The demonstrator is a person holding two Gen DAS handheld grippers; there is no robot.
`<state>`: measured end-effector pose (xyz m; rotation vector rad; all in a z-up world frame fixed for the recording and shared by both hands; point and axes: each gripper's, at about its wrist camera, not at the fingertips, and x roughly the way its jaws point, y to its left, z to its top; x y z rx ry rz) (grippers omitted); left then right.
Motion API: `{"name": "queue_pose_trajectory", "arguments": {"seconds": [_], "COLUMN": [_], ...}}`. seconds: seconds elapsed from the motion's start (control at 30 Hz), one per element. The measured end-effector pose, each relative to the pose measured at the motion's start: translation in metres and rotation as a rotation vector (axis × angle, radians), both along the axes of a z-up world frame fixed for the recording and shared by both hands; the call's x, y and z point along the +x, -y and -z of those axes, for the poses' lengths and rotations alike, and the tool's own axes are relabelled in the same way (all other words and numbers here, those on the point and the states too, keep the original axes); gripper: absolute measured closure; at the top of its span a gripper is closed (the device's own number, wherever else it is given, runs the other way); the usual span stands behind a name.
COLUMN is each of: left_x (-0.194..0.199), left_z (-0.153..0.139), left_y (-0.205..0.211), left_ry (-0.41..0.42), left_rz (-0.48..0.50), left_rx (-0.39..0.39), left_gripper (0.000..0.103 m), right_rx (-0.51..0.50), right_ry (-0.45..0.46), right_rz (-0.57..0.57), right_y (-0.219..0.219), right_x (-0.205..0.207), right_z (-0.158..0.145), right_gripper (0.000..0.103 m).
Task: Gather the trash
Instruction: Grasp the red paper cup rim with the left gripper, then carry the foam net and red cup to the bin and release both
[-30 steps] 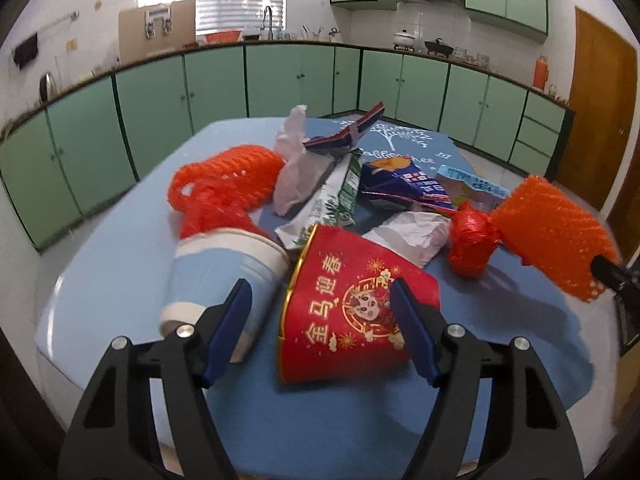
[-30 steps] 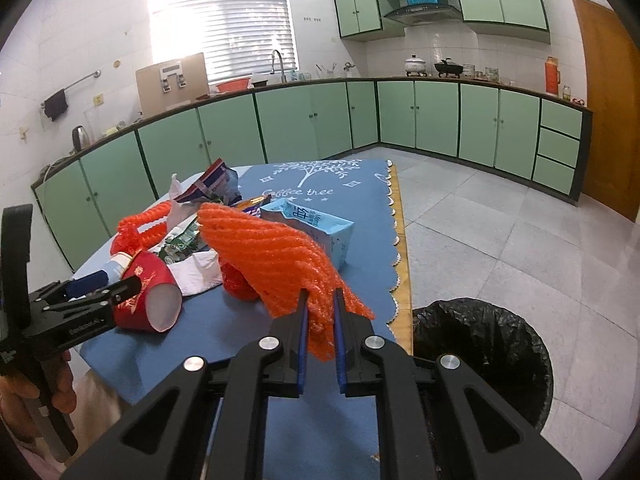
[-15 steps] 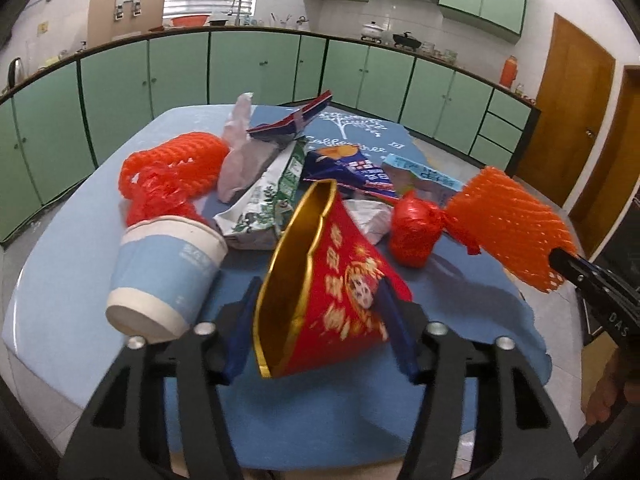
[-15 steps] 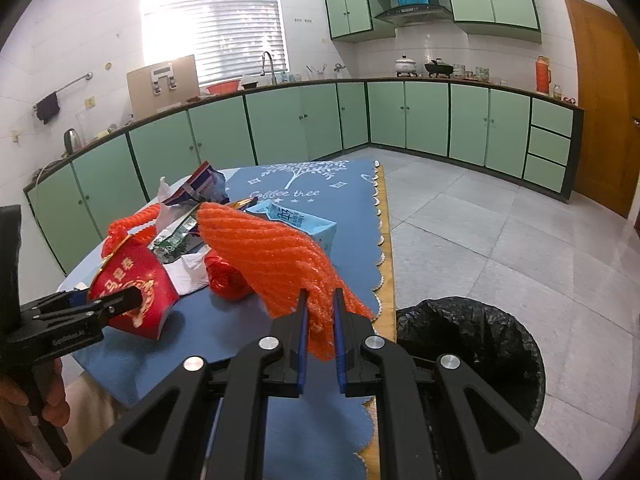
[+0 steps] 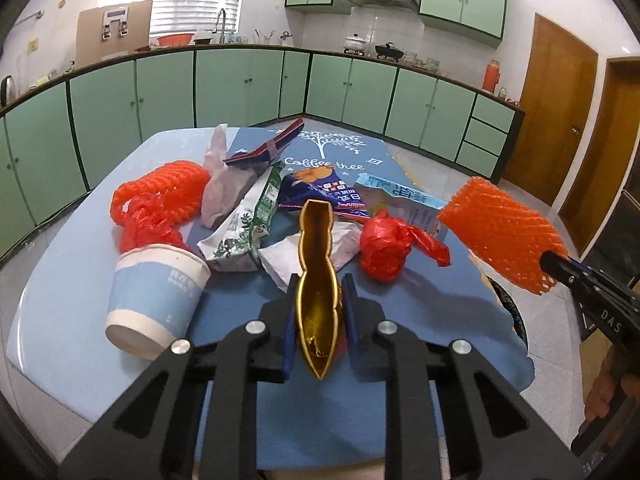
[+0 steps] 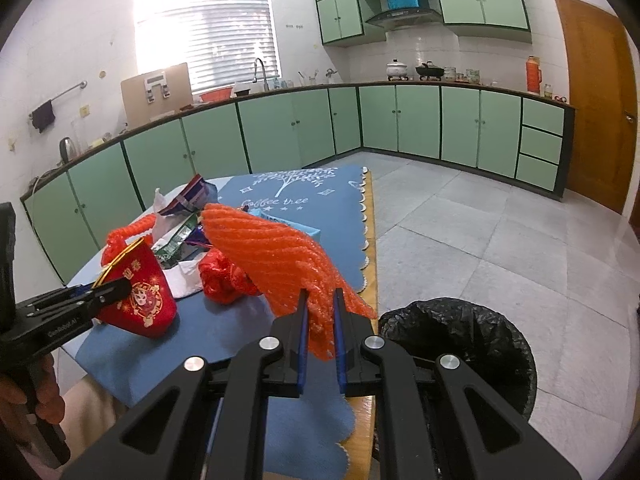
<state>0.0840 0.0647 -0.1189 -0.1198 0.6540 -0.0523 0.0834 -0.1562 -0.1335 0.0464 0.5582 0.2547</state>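
My left gripper (image 5: 318, 300) is shut on a red paper cup (image 5: 318, 280) with a gold inside, squeezed flat and lifted off the table; it also shows in the right wrist view (image 6: 140, 292). My right gripper (image 6: 320, 312) is shut on an orange foam net (image 6: 276, 256), held above the table's right edge; the net also shows in the left wrist view (image 5: 500, 232). A bin lined with a black bag (image 6: 460, 344) stands on the floor beside the table.
On the blue tablecloth (image 5: 240, 392) lie a blue paper cup (image 5: 156, 296), a red plastic bag (image 5: 386, 248), a second orange net (image 5: 164, 196), a green-white wrapper (image 5: 248, 224), tissues and snack packets. Green cabinets line the walls.
My left gripper closed on the red cup, crushed it flat and raised it. My right gripper moved a little toward the bin with the net.
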Motion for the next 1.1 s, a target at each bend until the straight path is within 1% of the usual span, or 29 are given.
{"name": "queue_pose_trajectory", "arguments": {"seconds": [0.17, 0.3, 0.43, 0.57, 0.63, 0.73, 0.87, 0.97, 1.03, 1.07, 1.1], "left_x": [-0.003, -0.008, -0.005, 0.013, 0.023, 0.049, 0.078, 0.098, 0.109, 0.114, 0.119], "left_z": [-0.008, -0.026, -0.041, -0.050, -0.051, -0.047, -0.029, -0.011, 0.000, 0.005, 0.010], "left_y": [-0.001, 0.014, 0.046, 0.089, 0.111, 0.154, 0.212, 0.242, 0.256, 0.261, 0.265], "left_ry": [0.023, 0.071, 0.111, 0.128, 0.134, 0.104, 0.071, 0.021, -0.012, -0.025, -0.047], "left_rz": [-0.008, 0.040, 0.140, 0.261, 0.314, 0.415, 0.511, 0.550, 0.557, 0.559, 0.565], "left_rx": [-0.002, 0.012, 0.010, -0.035, -0.042, -0.082, -0.061, -0.060, -0.056, -0.052, -0.048], "left_gripper": [0.087, 0.087, 0.087, 0.086, 0.086, 0.085, 0.081, 0.077, 0.077, 0.074, 0.064], "right_rx": [0.011, 0.019, 0.016, 0.003, 0.017, 0.040, 0.026, 0.036, 0.040, 0.043, 0.045], "right_ry": [0.006, 0.024, 0.042, 0.037, 0.021, -0.017, -0.053, -0.082, -0.105, -0.120, -0.136], "right_rz": [0.026, 0.068, 0.143, 0.239, 0.283, 0.340, 0.389, 0.419, 0.440, 0.451, 0.459], "right_y": [0.010, 0.025, 0.051, 0.086, 0.106, 0.131, 0.153, 0.170, 0.182, 0.187, 0.192], "right_x": [-0.003, -0.007, -0.011, -0.012, -0.011, -0.006, 0.004, 0.013, 0.019, 0.023, 0.027], "right_z": [-0.002, -0.007, -0.014, -0.014, -0.008, 0.005, 0.027, 0.043, 0.054, 0.060, 0.066], "right_gripper": [0.092, 0.092, 0.092, 0.092, 0.092, 0.092, 0.092, 0.092, 0.091, 0.088, 0.085]}}
